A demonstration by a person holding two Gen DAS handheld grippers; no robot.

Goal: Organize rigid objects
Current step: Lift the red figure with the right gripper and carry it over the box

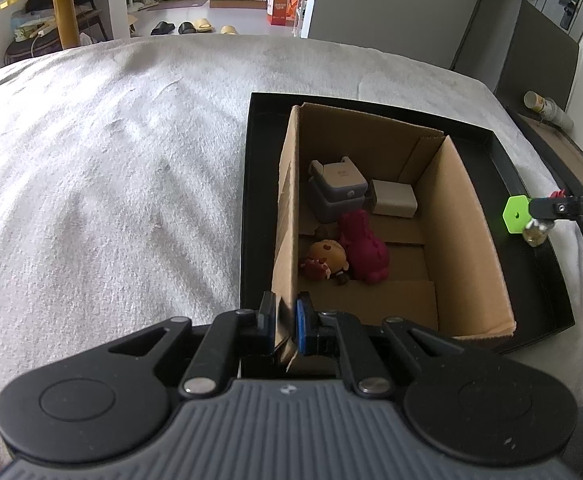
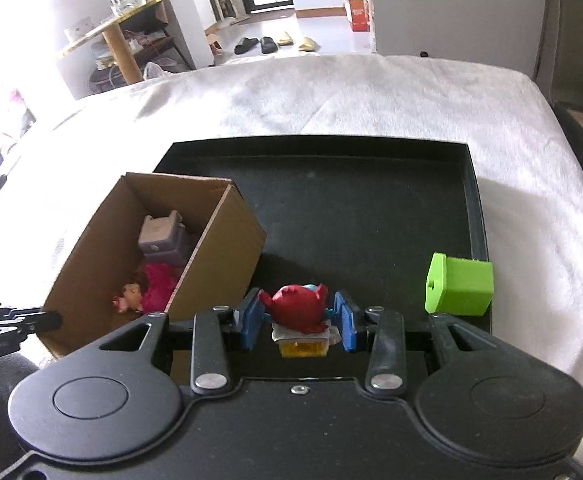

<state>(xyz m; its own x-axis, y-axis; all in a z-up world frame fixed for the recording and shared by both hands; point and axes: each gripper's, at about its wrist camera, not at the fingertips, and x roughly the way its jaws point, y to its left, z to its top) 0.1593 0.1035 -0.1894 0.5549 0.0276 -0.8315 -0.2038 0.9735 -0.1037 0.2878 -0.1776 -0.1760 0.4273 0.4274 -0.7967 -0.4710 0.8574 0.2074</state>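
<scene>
On a bed covered by a white blanket (image 1: 103,168), the left gripper (image 1: 287,330) is clenched on the near wall of an open cardboard box (image 1: 463,220), its blue pads (image 1: 302,328) pinching the cardboard edge from either side. The box stands in the left part of a shallow black tray (image 2: 355,208). Inside it, from left to right, lie a small cartoon figurine (image 1: 325,260) against a magenta toy (image 1: 363,250), with a grey blocky toy (image 1: 337,190) and a white block (image 1: 394,199) farther back.

To the right, over the tray's bare floor just beside the box, the right gripper (image 2: 301,320) holds a red round-bodied figurine (image 2: 297,306) on a yellow base (image 2: 303,348); its blue fingers (image 2: 251,320) sit close on either side of the toy, apparently grasping it, though contact at the pads is not fully visible. Farther right, a green block (image 2: 459,286) rests at the tray's right rim, against the blanket.
</scene>
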